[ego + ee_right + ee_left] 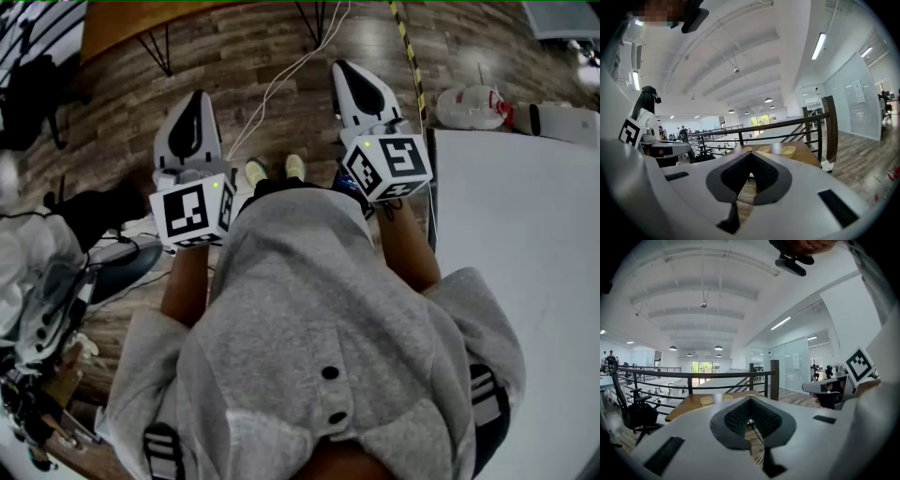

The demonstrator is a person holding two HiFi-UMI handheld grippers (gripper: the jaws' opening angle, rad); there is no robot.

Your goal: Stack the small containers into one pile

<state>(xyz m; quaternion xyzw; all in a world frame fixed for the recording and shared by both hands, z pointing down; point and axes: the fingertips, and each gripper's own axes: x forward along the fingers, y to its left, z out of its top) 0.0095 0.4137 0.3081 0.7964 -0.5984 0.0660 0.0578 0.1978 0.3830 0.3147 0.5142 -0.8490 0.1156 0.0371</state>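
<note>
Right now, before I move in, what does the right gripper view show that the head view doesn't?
Only the right gripper view: three small yellow containers, unstacked in a row on the wooden table, plus a black railing and the ceiling. Only the head view: the person's grey top, shoes and a white table at right. Both: the plank floor, the left gripper and the right gripper, its jaws together with nothing between; the head view seems to catch the wooden table's edge too, without containers.
</note>
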